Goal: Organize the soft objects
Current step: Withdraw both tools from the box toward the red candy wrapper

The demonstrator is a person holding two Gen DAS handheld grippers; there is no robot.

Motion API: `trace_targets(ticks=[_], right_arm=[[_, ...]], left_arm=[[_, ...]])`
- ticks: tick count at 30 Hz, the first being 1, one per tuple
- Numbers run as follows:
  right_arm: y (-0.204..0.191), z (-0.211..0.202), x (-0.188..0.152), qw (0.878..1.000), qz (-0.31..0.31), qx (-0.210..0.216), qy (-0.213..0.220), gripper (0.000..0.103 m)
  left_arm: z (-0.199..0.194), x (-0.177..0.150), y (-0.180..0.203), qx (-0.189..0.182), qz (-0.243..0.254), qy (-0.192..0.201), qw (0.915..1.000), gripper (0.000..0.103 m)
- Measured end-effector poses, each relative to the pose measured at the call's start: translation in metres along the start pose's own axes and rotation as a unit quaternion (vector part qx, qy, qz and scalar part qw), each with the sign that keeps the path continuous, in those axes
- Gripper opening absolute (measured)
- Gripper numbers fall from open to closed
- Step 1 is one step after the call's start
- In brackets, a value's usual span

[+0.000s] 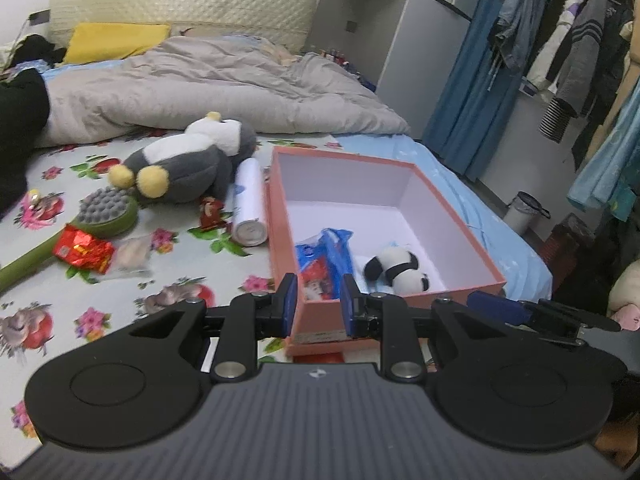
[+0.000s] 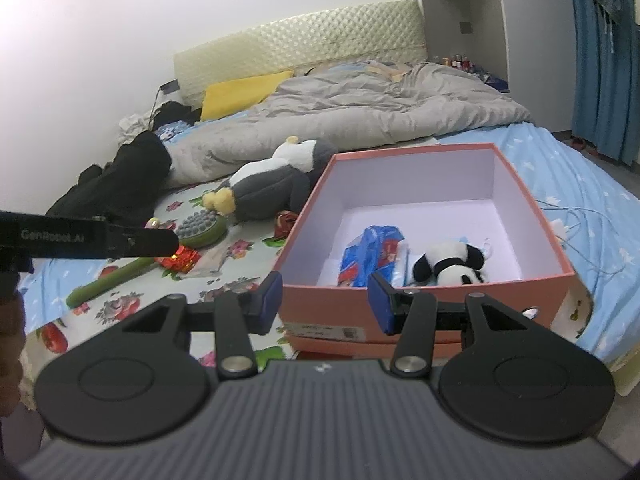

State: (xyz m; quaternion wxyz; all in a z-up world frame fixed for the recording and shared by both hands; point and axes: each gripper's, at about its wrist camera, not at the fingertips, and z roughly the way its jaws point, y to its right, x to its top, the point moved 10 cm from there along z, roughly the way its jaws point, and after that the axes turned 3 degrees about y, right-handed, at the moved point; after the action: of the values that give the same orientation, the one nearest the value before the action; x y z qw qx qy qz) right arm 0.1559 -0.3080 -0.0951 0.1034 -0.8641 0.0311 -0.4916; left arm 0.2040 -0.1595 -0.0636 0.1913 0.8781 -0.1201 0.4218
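A pink box (image 1: 340, 156) (image 2: 412, 148) lies open on the flowered bed sheet. Inside it are a small panda plush (image 1: 396, 270) (image 2: 452, 262) and a blue and red packet (image 1: 324, 256) (image 2: 372, 252). A grey penguin plush (image 1: 188, 160) (image 2: 272, 184) lies left of the box, beside a white roll (image 1: 248, 200). Both grippers hover before the near wall of the box. My left gripper (image 1: 319, 304) is open by a narrow gap and holds nothing. My right gripper (image 2: 325, 302) is open wider and is also empty.
A green massage brush (image 1: 106, 210) (image 2: 200, 226), a red foil packet (image 1: 82, 248) (image 2: 182, 258) and a clear bag (image 1: 132, 258) lie on the sheet to the left. A grey duvet (image 1: 220, 80) covers the far bed. Black clothing (image 1: 16, 128) is at the left, hanging clothes (image 1: 580, 48) and a bin (image 1: 524, 212) at the right.
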Motion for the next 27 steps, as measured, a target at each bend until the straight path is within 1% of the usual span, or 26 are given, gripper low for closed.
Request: trace_targets(ticks=[4, 14, 22, 27], right_arm=[[-0.015, 0.002, -0.007, 1.0, -0.016, 0.011, -0.005, 0.05], [-0.055, 0.011, -0.028, 0.998, -0.034, 0.043, -0.027, 0.05], [-0.089, 0.02, -0.046, 0.996, -0.045, 0.068, -0.046, 0.05], [-0.107, 0.028, -0.058, 0.993, -0.054, 0.083, -0.059, 0.05]], left_arm=[[-0.011, -0.01, -0.016, 0.014, -0.009, 0.003, 0.9998, 0.027], [-0.038, -0.032, -0.057, 0.047, -0.036, 0.009, 0.9982, 0.027], [-0.054, -0.05, -0.089, 0.07, -0.056, 0.009, 0.9959, 0.027], [-0.059, -0.065, -0.107, 0.082, -0.074, 0.002, 0.9938, 0.027]])
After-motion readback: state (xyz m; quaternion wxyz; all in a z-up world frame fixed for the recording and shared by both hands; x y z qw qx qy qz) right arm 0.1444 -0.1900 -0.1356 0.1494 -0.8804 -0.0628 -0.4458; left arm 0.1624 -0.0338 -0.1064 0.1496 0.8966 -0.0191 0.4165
